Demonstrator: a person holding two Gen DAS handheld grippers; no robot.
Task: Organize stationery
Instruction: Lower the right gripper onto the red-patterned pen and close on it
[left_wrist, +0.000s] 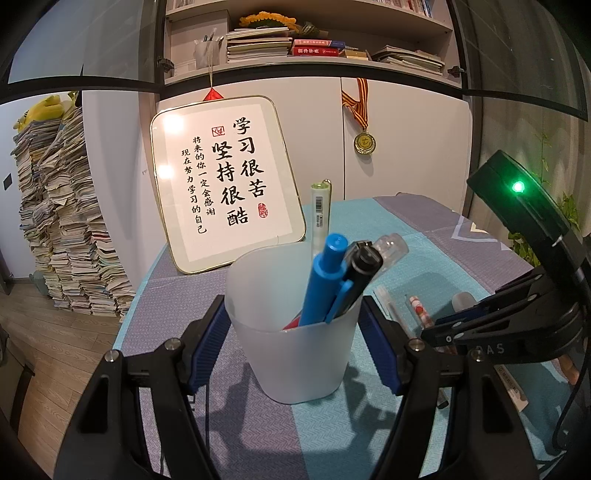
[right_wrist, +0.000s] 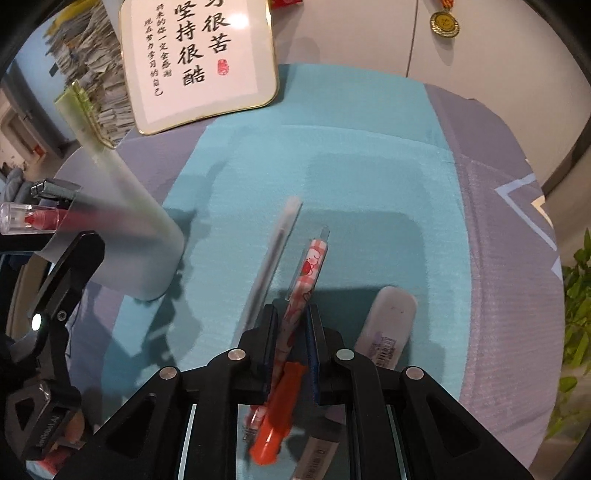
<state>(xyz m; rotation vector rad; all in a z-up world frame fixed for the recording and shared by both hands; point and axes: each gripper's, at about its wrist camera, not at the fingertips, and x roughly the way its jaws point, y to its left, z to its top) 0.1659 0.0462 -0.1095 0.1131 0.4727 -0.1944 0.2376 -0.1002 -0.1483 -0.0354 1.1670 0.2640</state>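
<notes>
Behind your tabletop (left_wrist: 424, 221) stand white cabinet doors under a bookshelf (left_wrist: 306, 48) of stacked books, and a tall pile of papers (left_wrist: 70, 229) rises from the wooden floor past the left edge. A teal and lavender cloth (right_wrist: 369, 155) covers the tabletop. At its far edge a gold-rimmed plaque (left_wrist: 225, 181) of black Chinese calligraphy with red seals leans on the cabinet, and a gold medal (left_wrist: 365, 142) hangs on a striped ribbon beside it.

Near the left edge your left tongs (left_wrist: 293, 332) are clamped on the frosted white cup (left_wrist: 291, 347), blue pads pressed to both its sides. It holds a blue pen (left_wrist: 325, 277), a black pen (left_wrist: 364, 264), a clear-capped pen (left_wrist: 389, 248) and a pale green barcoded pen (left_wrist: 320, 210).

Toward the near middle your right tongs (right_wrist: 291, 332) are closed on the pink cartoon-print pen (right_wrist: 308, 280), which lies tilted between the pads. Beside it lie a translucent grey pen (right_wrist: 273, 254), a white eraser-like block (right_wrist: 388, 321) with a purple barcode you can't read, and an orange marker (right_wrist: 277, 413) under the tongs.
</notes>
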